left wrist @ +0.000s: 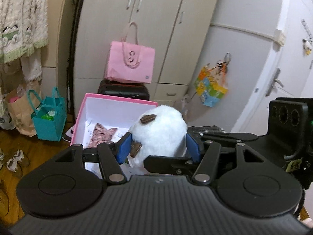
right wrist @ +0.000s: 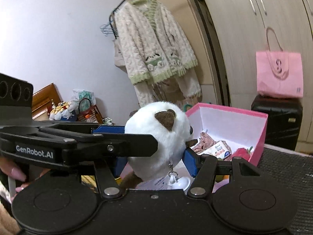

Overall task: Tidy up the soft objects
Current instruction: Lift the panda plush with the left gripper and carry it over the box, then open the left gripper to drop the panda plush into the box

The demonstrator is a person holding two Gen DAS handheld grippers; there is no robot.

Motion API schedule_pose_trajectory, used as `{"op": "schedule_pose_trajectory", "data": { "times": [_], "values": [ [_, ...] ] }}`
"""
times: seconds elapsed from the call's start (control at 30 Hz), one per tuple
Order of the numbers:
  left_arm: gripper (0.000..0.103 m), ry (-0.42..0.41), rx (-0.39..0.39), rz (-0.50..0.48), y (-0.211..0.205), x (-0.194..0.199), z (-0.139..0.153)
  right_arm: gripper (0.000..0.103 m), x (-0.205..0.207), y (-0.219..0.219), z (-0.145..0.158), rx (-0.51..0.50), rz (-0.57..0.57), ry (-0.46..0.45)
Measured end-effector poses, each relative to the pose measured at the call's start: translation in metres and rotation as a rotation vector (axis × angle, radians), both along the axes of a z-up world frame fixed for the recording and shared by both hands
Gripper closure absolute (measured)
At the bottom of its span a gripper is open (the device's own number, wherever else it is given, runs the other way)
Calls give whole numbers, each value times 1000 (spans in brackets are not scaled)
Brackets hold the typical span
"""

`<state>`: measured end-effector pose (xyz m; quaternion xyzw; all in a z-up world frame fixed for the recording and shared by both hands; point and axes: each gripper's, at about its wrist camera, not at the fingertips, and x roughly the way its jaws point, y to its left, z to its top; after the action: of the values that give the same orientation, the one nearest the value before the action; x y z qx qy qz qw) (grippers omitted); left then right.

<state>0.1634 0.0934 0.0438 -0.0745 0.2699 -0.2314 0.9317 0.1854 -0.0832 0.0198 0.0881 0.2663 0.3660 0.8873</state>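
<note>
Pink box (right wrist: pixel 260 135) holds patterned cloth (right wrist: pixel 204 140), packet (right wrist: pixel 219 149), red plush (right wrist: pixel 242 153).

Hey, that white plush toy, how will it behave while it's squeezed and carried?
The plush looks fluffy, so it is probably light and squashy between the blue pads. Its dangling clip may swing. It seems unlikely to break.

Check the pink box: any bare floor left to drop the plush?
Yes. Inside the pink box, the white bottom along the back wall is bare. Its front is crowded: patterned fabric, tissue pack, red plush. Both tongs, left and right, grip the white plush.
</note>
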Motion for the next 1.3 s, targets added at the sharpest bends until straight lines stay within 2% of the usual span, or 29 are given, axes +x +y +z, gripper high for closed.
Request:
{"op": "schedule_pose_trajectory", "data": {
  "times": [0.2,0.37,0.53,0.6,0.7,0.87,1.07,1.17,1.3],
  "values": [
    [45,72,-29,11,12,30,-21,38,26,14,-14,-60,-8,35],
    [45,139,-48,5,15,41,-41,38,31,19,-24,-128,-18,57],
    [45,176,-44,12,13,48,-52,36,29,29,-28,-224,-34,38],
    [45,159,-12,37,12,46,-53,35,27,30,-28,-255,-49,18],
    [45,105,40,80,10,36,-48,28,18,26,-24,-294,-83,-27],
    [43,59,18,79,13,15,-35,27,-2,11,-12,-246,-86,-17],
    [40,21,14,81,10,-11,-27,26,-40,-6,2,-223,-124,-64],
    [39,19,24,85,5,-20,-23,25,-53,-15,9,-221,-132,-80],
    [35,32,13,69,3,-29,-13,25,-59,-23,23,-241,-168,-43]
  ]
}}
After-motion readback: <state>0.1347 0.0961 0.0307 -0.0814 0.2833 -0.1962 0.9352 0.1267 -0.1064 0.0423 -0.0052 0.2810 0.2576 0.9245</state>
